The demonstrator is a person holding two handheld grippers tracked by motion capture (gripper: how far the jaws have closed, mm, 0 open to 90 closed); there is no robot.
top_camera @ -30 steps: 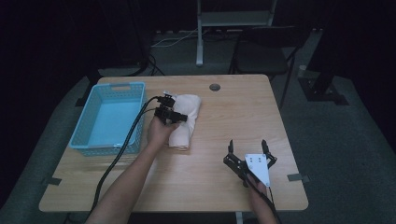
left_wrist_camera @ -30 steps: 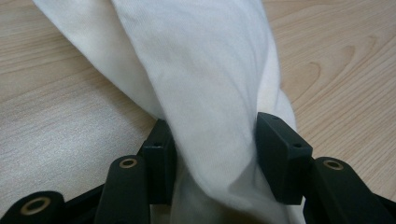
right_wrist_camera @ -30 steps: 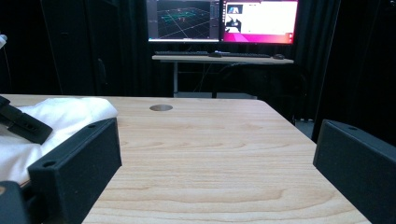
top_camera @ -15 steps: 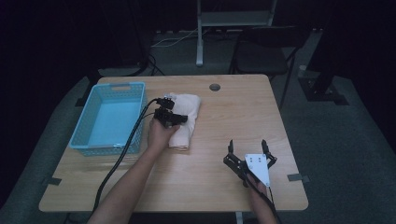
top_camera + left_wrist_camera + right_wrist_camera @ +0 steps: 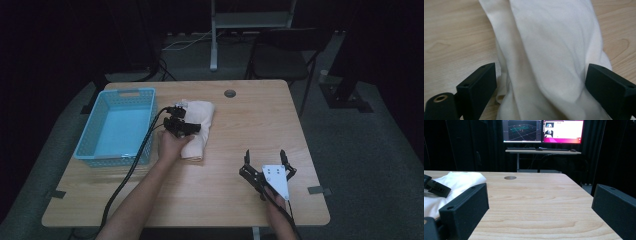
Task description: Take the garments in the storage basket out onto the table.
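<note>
My left fingers (image 5: 479, 87) have just been opening and straddle the white cloth (image 5: 197, 125) lying on the bench (image 5: 250, 150) beside the basket (image 5: 117, 125), unpinched; my right gripper (image 5: 263, 157) waits open, clear of it.

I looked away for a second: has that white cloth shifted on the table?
No. The cloth lies in the same spot beside the blue basket as before. The left claw has just been opening around it, pads off the fabric.
</note>
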